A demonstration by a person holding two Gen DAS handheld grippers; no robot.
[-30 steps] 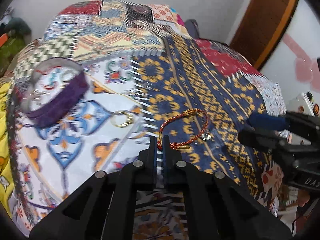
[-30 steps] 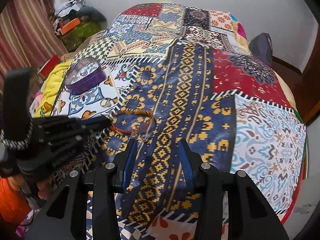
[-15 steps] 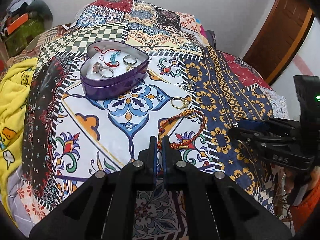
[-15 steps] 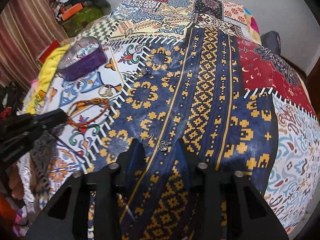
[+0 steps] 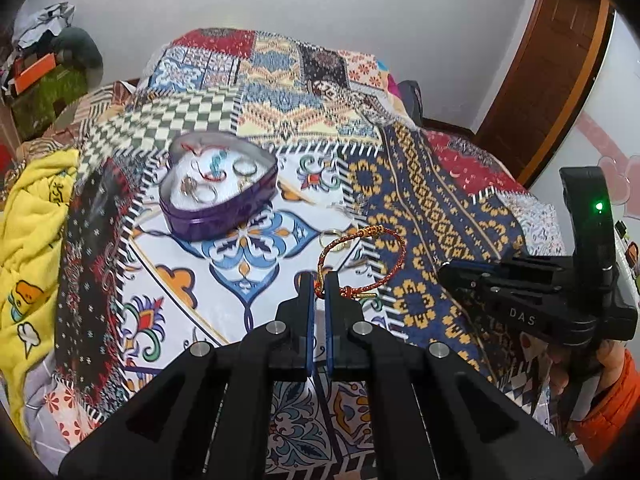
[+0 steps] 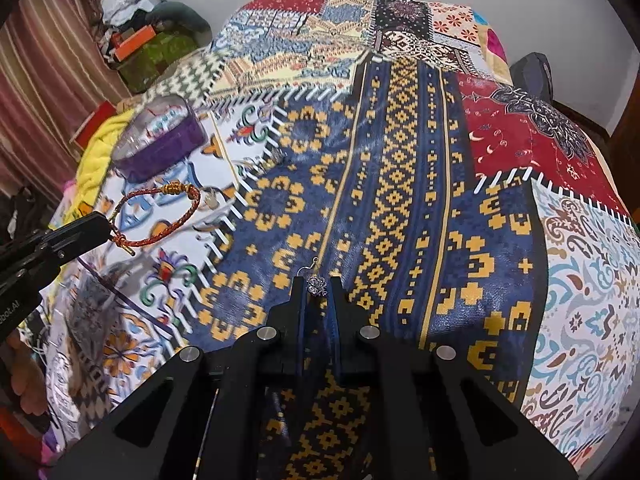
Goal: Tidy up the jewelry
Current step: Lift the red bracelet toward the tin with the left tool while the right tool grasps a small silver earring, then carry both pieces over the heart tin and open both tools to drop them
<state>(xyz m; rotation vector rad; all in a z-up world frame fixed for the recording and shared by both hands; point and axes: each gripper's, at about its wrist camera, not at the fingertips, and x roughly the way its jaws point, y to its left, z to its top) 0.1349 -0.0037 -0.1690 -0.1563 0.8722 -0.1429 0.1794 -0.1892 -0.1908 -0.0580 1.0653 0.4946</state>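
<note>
Left gripper [image 5: 319, 285] is closed on the red braided bracelet [image 5: 362, 262], held up off the quilt [image 5: 420, 208], near the purple heart tin [image 5: 218, 196]. Right gripper [image 6: 317, 286], well apart from the tin, pinches a small silver earring [image 6: 317, 285] between nearly closed jaws.

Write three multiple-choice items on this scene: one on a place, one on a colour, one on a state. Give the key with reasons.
1. Where is the red braided bracelet?
A. In the heart-shaped tin
B. Pinched in the left gripper
C. Flat on the quilt

2. What colour is the heart-shaped tin outside?
A. Purple
B. Green
C. Gold

3. How is the right gripper?
A. Wide open, nothing in it
B. Out of view
C. Closed on a small silver earring

Key: 1 B, the cord runs between its fingertips. 2 A, its wall is purple. 3 C, the earring sits between its narrowed fingers.
</note>
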